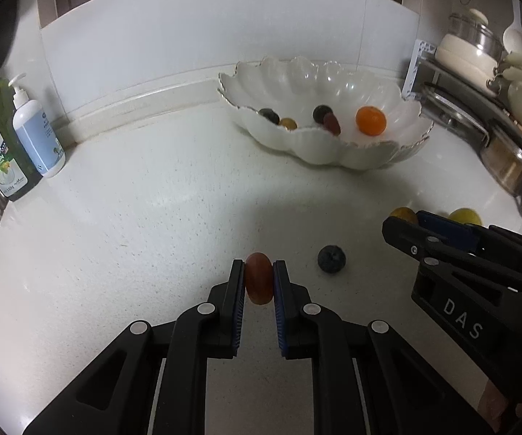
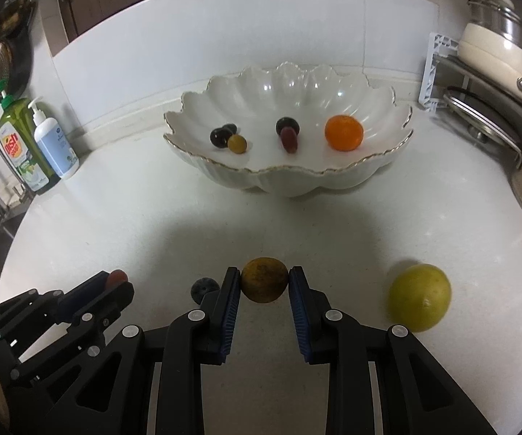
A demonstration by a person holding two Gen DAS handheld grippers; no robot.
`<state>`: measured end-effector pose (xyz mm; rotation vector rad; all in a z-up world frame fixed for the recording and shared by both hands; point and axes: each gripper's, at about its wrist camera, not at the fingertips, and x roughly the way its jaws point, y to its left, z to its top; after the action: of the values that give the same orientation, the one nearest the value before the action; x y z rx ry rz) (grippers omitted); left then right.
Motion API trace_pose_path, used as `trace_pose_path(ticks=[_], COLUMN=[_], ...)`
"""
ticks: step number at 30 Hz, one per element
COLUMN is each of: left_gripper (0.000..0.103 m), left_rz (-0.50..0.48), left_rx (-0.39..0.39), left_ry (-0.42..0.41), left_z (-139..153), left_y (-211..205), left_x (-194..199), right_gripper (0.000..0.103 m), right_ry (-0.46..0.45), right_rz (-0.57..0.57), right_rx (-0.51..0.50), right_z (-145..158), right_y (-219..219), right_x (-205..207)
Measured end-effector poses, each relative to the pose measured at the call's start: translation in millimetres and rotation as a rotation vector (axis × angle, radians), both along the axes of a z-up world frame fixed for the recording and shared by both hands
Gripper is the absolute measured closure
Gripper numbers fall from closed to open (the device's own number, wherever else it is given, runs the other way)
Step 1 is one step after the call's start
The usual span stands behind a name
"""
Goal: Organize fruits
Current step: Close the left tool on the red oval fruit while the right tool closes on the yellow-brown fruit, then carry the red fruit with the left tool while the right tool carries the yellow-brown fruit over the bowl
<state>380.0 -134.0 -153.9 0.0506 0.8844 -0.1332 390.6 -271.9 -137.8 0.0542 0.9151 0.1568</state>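
Left tool (image 1: pixel 258 279) clamps red grape (image 1: pixel 258 278), right tool (image 2: pixel 264 280) clamps brownish fruit (image 2: pixel 264 280), counter (image 2: pixel 134 199) ahead open

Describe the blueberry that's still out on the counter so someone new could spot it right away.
Start at the white scalloped bowl on the countertop, then come toward the two tools. The loose blueberry lies on the bare counter between them, beside the left tool holding a red grape. It is the only dark, ungripped fruit outside the bowl.

Fruits (image 2: pixel 344 132) in bowl (image 2: pixel 369 170) on counter (image 2: pixel 116 224)
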Motion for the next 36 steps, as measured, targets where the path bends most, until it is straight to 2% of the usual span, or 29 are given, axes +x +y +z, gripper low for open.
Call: trace_pose_path(ticks=[28, 36], left_gripper=[0.087, 0.087], left_rz=[-0.088, -0.127], left_rx=[-0.086, -0.131], left_ry=[-0.267, -0.302], left_z=[99.2, 119.2], left_y=[22.4, 21.0], left_x=[-26.9, -22.0], right_gripper=[0.074, 0.074], right_ry=[-0.207, -0.274], right_rz=[-0.07, -0.11], right_rx=[-0.025, -0.038], right_z=[85.9, 109.4], right_y=[11.6, 9.8], right_x=[-38.6, -43.4])
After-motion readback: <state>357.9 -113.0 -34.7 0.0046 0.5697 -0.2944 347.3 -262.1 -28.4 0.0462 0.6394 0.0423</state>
